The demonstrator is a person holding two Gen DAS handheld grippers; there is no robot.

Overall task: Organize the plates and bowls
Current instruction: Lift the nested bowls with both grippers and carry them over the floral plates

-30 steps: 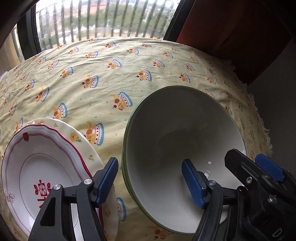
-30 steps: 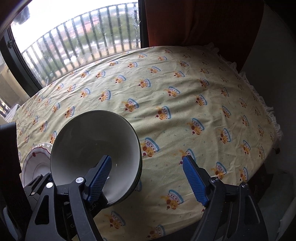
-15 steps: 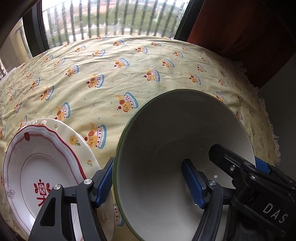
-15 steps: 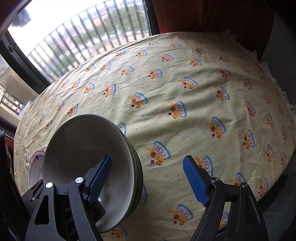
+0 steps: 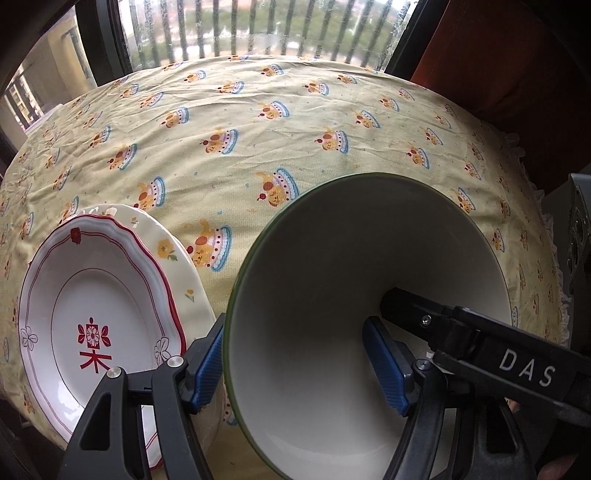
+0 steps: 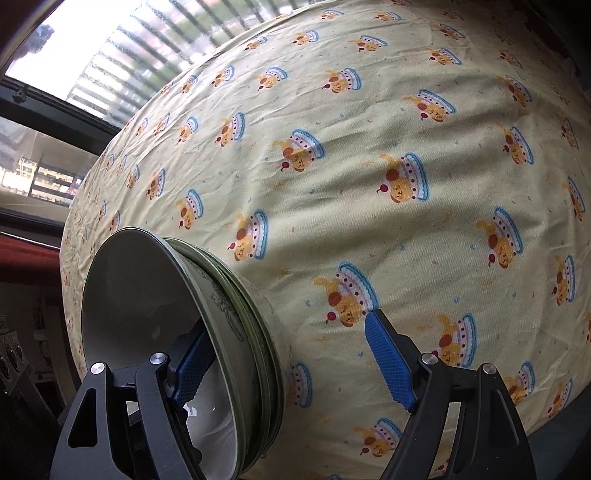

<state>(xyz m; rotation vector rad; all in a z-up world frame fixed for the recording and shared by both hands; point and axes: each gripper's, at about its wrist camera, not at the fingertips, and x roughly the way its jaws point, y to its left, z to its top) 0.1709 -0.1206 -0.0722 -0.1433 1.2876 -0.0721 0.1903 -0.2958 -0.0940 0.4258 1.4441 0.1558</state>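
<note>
A white bowl with a green rim (image 5: 332, 277) stands on the table, the top one of a nested stack of bowls (image 6: 236, 314). My left gripper (image 5: 295, 365) is open and straddles its left rim, one pad just outside the wall and the other inside. My right gripper (image 6: 288, 362) is open astride the right wall, left pad inside and right pad well clear over the cloth. One black finger of the right gripper (image 5: 424, 314) shows inside the bowl. Left of the bowls, a red-trimmed white plate (image 5: 92, 295) lies on a cream floral plate (image 5: 173, 251).
A yellow tablecloth with a cake print (image 6: 369, 147) covers the round table. A barred window (image 5: 240, 33) runs behind the far edge and a dark red curtain (image 5: 498, 55) hangs at the back right. The cloth's frilled edge (image 5: 554, 280) drops off at the right.
My right gripper has sunk and tipped downward, its left finger sliding deeper into the bowl. My left gripper has rolled a little and its left pad now sits against the bowl's outer rim.
</note>
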